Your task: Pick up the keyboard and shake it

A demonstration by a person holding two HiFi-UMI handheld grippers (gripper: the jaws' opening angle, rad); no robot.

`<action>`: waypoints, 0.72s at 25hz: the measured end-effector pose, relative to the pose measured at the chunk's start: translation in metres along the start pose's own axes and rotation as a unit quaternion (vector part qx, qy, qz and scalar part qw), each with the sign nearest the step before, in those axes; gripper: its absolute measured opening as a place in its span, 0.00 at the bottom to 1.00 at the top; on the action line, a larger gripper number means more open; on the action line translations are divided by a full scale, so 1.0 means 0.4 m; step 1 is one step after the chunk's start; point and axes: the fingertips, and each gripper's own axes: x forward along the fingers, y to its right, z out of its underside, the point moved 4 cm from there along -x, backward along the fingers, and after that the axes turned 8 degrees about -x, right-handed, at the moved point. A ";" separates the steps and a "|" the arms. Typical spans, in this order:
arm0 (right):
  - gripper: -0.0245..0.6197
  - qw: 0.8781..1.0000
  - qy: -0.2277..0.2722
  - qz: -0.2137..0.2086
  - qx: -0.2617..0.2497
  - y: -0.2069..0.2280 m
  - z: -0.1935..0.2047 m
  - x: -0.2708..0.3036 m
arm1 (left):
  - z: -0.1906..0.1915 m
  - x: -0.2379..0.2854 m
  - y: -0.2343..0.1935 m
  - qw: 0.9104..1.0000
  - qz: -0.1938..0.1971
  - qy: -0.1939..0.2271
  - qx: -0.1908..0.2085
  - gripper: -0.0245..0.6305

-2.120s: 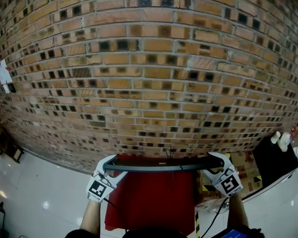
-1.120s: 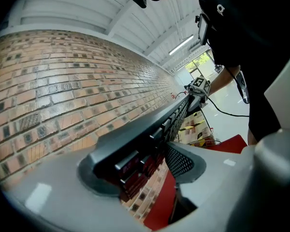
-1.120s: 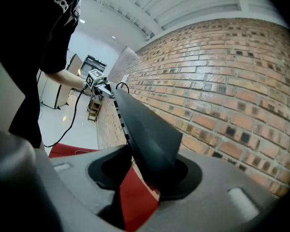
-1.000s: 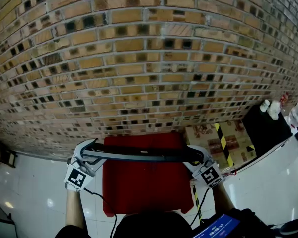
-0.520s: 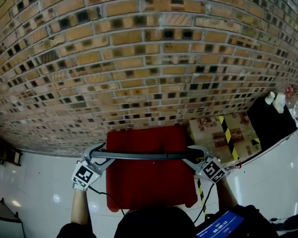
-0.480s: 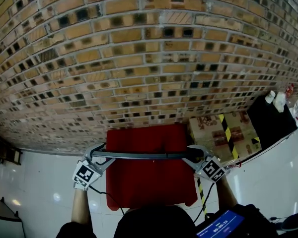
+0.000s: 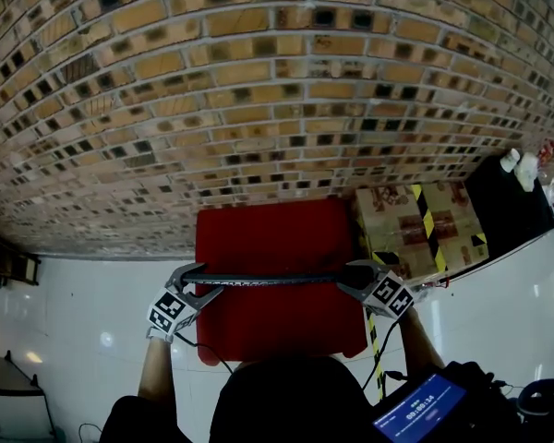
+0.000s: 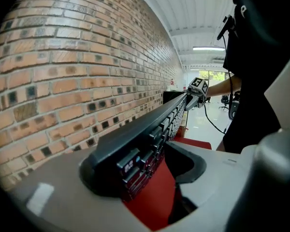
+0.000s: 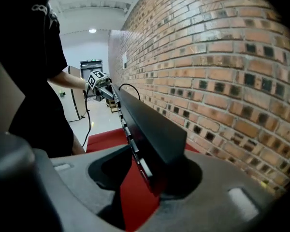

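Brick wall fills the upper frame. Red desk at lower centre. Black keyboard spans the desk's lower half, turned on edge. Left gripper clamps its left end, right gripper its right end.

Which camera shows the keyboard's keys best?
The left gripper view: the keyboard runs away from the camera with key rows visible. The head view shows only a thin dark edge; the right gripper view shows mostly its plain back.
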 end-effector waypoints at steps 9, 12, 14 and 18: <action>0.30 0.984 -0.073 -0.104 0.126 -0.096 0.167 0.092 | 0.212 0.056 0.038 0.987 0.067 -0.101 -0.109 0.45; 0.30 0.971 -0.102 -0.133 0.171 -0.132 0.224 0.118 | 0.291 0.076 0.056 0.974 0.091 -0.139 -0.156 0.44; 0.31 0.962 -0.117 -0.148 0.198 -0.157 0.260 0.133 | 0.333 0.087 0.071 0.962 0.105 -0.162 -0.192 0.44; 0.32 0.944 -0.150 -0.173 0.238 -0.202 0.320 0.172 | 0.441 0.110 0.090 0.930 0.123 -0.216 -0.270 0.46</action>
